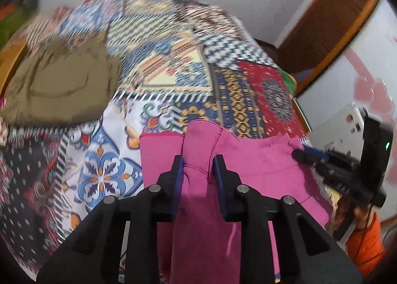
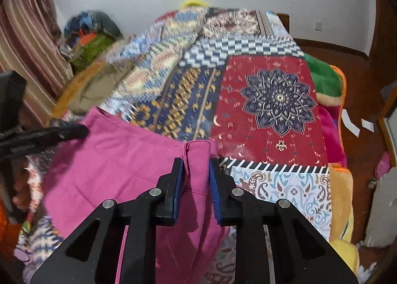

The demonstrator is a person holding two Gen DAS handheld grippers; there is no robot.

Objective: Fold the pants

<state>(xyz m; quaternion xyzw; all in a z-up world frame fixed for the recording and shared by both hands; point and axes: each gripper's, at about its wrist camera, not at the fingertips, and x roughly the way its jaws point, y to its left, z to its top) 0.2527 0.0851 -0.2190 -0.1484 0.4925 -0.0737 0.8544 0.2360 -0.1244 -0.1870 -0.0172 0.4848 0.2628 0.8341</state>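
Note:
The pink pants (image 1: 250, 160) hang stretched between my two grippers above the patchwork bedspread (image 1: 158, 68). My left gripper (image 1: 198, 163) is shut on a bunched fold at one end of the pants' top edge. My right gripper (image 2: 197, 166) is shut on the other end of the pink pants (image 2: 119, 160), at a seamed corner. The right gripper also shows in the left wrist view (image 1: 305, 155) at the far right, and the left gripper shows in the right wrist view (image 2: 74, 131) at the left. The lower part of the pants hangs out of sight below the fingers.
An olive-brown garment (image 1: 62, 83) lies on the bed at the far left. Green and orange blankets (image 2: 325, 78) lie at the bed's right edge. A heap of clothes (image 2: 91, 36) and a striped curtain (image 2: 27, 43) stand at the left. A wooden floor (image 2: 359, 100) is on the right.

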